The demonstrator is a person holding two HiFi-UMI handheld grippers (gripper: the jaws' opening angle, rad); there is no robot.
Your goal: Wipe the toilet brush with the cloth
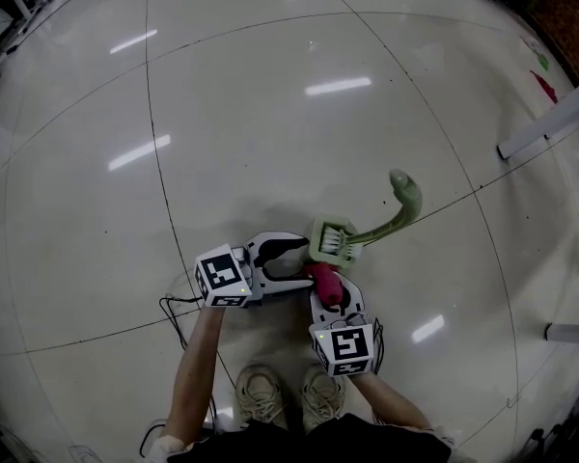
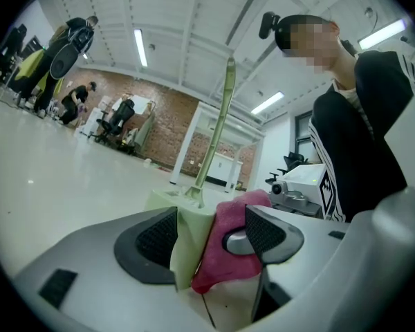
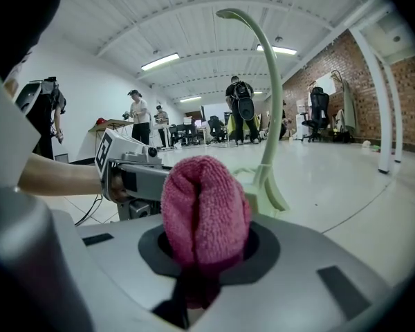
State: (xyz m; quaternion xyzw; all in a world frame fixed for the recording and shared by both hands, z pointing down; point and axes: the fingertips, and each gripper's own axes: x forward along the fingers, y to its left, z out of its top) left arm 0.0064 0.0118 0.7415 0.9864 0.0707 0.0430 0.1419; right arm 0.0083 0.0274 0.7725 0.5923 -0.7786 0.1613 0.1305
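The pale green toilet brush point(image 1: 336, 240) stands upright, its curved handle point(image 3: 268, 116) rising above the head. My left gripper point(image 1: 311, 260) lies level and is shut around the brush head point(image 2: 192, 235), whose side rests against the left pad. The pink cloth point(image 1: 326, 284) is bunched into a wad in my right gripper point(image 1: 328, 297), which is shut on it. In the left gripper view the cloth point(image 2: 227, 251) is wedged between the brush head and the right pad. In the right gripper view the cloth point(image 3: 206, 209) hides the jaw tips and sits just before the brush's base.
The person's shoes point(image 1: 282, 394) stand right behind the grippers on a glossy white floor. A black cable point(image 1: 174, 316) trails at the left. White posts point(image 1: 545, 128) stand at the right. People and office chairs point(image 2: 117, 120) are far off near a brick wall.
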